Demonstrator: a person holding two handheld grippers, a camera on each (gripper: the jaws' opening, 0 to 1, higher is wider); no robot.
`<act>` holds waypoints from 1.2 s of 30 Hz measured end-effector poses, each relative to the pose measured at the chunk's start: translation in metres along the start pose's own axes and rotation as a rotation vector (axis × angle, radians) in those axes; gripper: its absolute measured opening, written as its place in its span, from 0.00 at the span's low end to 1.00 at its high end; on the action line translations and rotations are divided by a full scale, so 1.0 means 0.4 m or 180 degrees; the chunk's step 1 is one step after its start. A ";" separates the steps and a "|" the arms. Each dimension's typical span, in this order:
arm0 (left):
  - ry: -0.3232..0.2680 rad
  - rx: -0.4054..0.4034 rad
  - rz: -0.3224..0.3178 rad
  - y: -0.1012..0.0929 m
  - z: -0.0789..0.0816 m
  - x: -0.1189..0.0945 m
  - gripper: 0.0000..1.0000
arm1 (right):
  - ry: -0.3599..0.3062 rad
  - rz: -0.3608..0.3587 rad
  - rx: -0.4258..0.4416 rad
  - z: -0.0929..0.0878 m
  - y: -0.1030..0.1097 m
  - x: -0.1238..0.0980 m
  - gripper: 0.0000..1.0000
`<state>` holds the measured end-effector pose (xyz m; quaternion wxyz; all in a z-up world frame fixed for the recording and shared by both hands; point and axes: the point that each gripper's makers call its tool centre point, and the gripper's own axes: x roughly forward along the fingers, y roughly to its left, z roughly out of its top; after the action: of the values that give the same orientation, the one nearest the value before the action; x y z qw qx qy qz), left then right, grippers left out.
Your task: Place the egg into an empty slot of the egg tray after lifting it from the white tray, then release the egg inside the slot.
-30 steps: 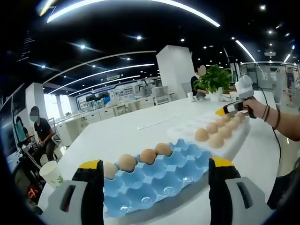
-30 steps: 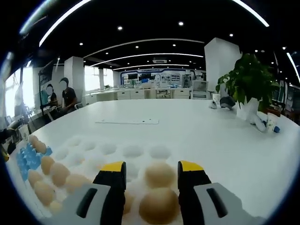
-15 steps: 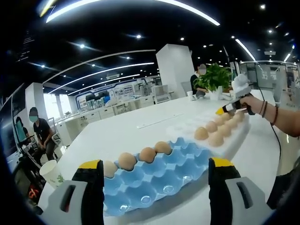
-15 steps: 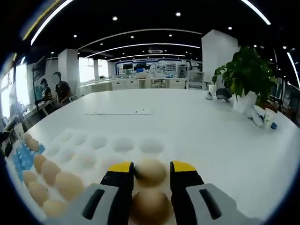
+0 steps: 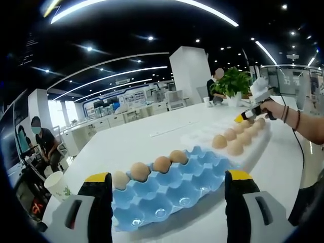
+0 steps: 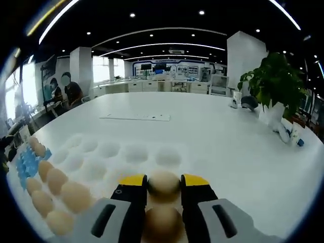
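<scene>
Your right gripper (image 6: 163,178) now clenches an egg (image 6: 163,182) between its yellow tips, over the near rows of the white tray (image 6: 126,152). A second ago those jaws stood wider, straddling the egg with gaps on both sides; half a second ago they had nearly closed; now the tips touch the shell on both sides. A second egg (image 6: 162,223) sits lower between the jaw bodies, nearer the camera; whether the jaws press it too, you cannot tell. The grasp looks made, so the lift is the step in hand. The egg appears level with its neighbours, so judge it as not yet clear of its cup.

Your left gripper (image 5: 167,177) hangs released, jaws wide apart, over the blue egg tray (image 5: 177,190), as it did a second ago. Four eggs (image 5: 152,167) line the tray's far row; the nearer slots lie empty, so there is room for the delivery. Beyond it, further right, the white tray (image 5: 253,147) carries its rows of eggs, with your right hand (image 5: 271,109) and gripper at its far end.

In the right gripper view the blue tray (image 6: 25,164) shows at the far left, past a column of eggs on the white tray's left side. Raise the egg straight up before swinging left; a sideways start could knock the eggs packed beside it.
</scene>
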<state>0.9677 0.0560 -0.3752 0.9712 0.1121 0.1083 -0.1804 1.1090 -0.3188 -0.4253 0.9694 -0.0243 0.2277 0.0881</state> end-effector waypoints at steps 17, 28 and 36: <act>-0.0034 -0.0059 0.0033 0.008 0.004 -0.005 0.94 | -0.0109 -0.0045 0.0130 0.008 -0.008 0.003 0.26; -0.0089 -0.0120 -0.0045 -0.001 0.016 -0.002 0.95 | -0.0226 -0.0023 0.0155 0.023 -0.007 -0.005 0.25; -0.0128 -0.0151 -0.0050 -0.001 0.021 -0.004 0.98 | -0.0365 -0.0045 0.0139 0.053 -0.012 -0.023 0.25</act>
<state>0.9674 0.0543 -0.3669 0.9741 0.0845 0.0938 -0.1876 1.1109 -0.3230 -0.4020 0.9818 0.0004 0.1735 0.0774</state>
